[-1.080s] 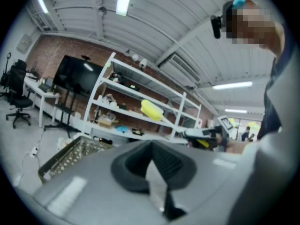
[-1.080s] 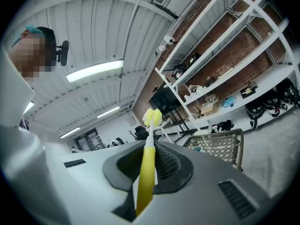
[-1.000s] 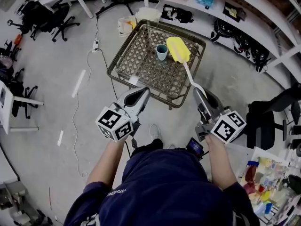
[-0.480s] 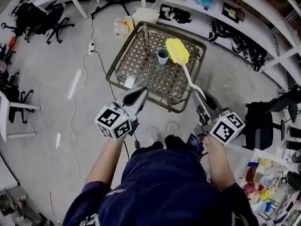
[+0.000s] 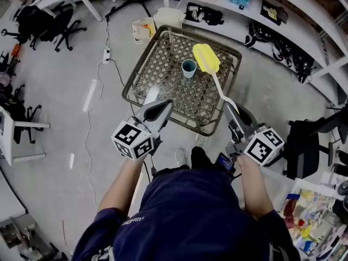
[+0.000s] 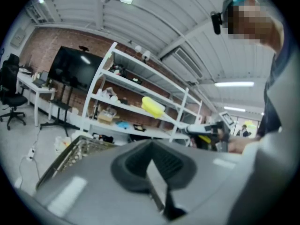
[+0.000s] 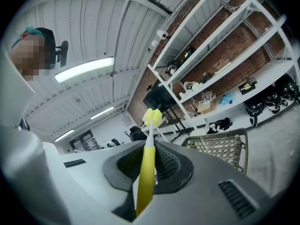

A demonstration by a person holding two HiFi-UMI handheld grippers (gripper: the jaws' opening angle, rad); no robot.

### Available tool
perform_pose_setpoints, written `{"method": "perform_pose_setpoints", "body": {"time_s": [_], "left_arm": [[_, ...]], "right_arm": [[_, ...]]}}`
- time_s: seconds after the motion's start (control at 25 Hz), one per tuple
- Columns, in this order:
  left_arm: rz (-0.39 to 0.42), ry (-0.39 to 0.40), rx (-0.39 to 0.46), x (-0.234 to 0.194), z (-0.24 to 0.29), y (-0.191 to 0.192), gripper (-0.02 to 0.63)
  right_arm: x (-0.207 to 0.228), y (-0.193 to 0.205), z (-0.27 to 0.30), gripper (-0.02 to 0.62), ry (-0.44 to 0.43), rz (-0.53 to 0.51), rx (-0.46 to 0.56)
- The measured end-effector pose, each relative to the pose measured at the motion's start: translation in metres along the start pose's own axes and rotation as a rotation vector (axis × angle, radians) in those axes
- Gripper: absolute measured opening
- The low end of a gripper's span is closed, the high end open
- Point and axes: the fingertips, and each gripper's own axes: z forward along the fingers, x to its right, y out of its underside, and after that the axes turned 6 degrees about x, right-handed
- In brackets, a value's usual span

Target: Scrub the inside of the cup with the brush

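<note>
As right gripper (image 5: 229, 107) clamps it, brush (image 5: 206, 57) points forward

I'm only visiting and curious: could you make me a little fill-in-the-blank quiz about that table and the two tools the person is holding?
The brush clamped in the right hand-held gripper has a head coloured ___. The cup stands ___ on the lattice table. The left hand-held gripper is shut and holds ___.
Missing words: yellow; upright; nothing.
</note>
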Motion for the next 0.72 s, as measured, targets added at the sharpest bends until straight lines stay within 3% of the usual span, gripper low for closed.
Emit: {"method": "perform_pose_setpoints", "body": {"time_s": [0.4, 0.72], "left_arm": [[0.021, -0.039, -0.069, -0.045, 0.077, 0.018, 0.013], [0.106, -0.103, -0.170, -0.098, 0.130, 0.074, 0.202]], "right_arm": [[0.063, -0.019, 0.051, 0.031, -0.033, -0.019, -0.086], [0.115, -0.019, 0.068, 0.031, -0.026, 0.010, -0.161]]}}
